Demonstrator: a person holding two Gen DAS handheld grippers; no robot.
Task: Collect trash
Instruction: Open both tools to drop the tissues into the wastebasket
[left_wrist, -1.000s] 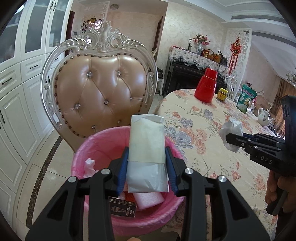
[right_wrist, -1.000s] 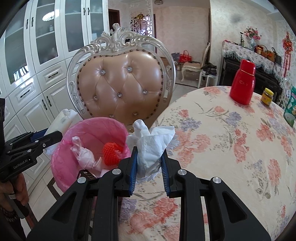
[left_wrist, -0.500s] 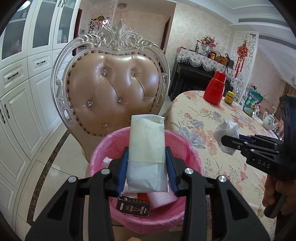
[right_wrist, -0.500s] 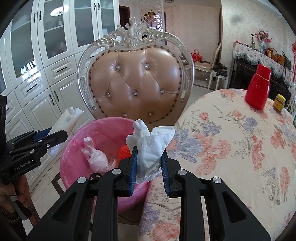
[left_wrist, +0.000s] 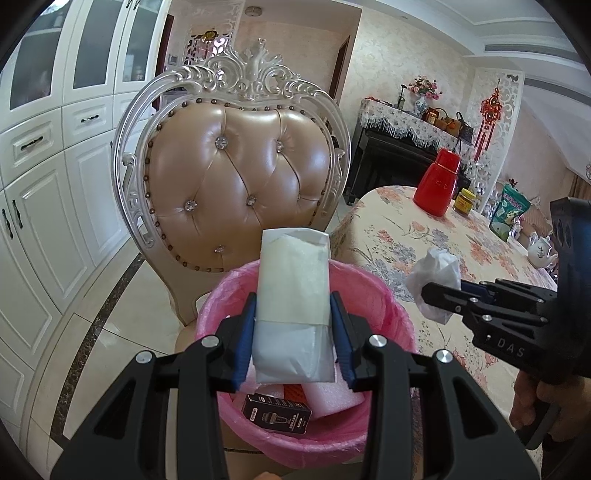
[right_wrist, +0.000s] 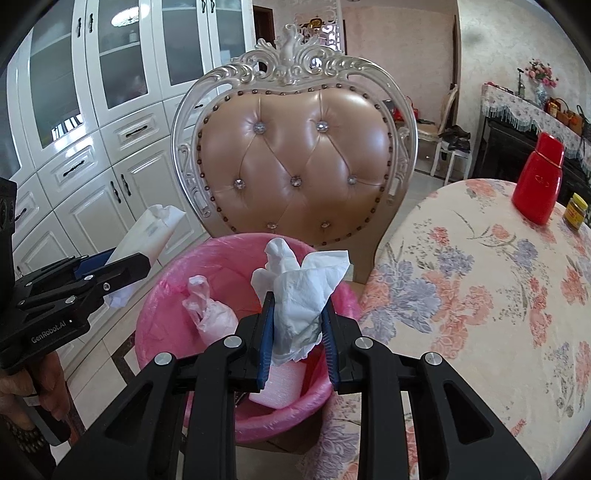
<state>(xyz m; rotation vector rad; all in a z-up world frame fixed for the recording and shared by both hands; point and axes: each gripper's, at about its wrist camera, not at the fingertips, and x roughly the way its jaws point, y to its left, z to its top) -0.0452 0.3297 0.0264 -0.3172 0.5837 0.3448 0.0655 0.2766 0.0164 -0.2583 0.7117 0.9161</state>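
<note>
A dining room with white panelled cabinets (right_wrist: 92, 155) fills the frame from nine to eleven o'clock. At twelve o'clock stands a heart-shaped chair back of tufted tan leather in a carved cream frame (right_wrist: 295, 147). From two to five o'clock curves a round table under a floral cloth of pink and lilac blooms (right_wrist: 480, 295), bearing a red plastic flask (right_wrist: 539, 181) and a small yellow-lidded jar (right_wrist: 576, 210). The floor is pale glossy tile with a dark inlay stripe.

At centre, pressed between chair and table edge, sits a round bin lined with a pink plastic bag (right_wrist: 162, 306), likely placed there so waste from the table goes straight in. It already holds a knotted pale plastic bag (right_wrist: 207, 310), white foam pieces and, in the left view, a small black printed carton (left_wrist: 277, 413).

The left gripper (left_wrist: 291, 332) is closed on a flat white and cream foam-lined packet (left_wrist: 291, 288), held upright over the bin mouth, seemingly ready to drop. The right gripper (right_wrist: 297, 332), nearly fully closed, pinches a crumpled white paper tissue (right_wrist: 299, 291) above the bin's rim at the table side, apparently also for dropping.
</note>
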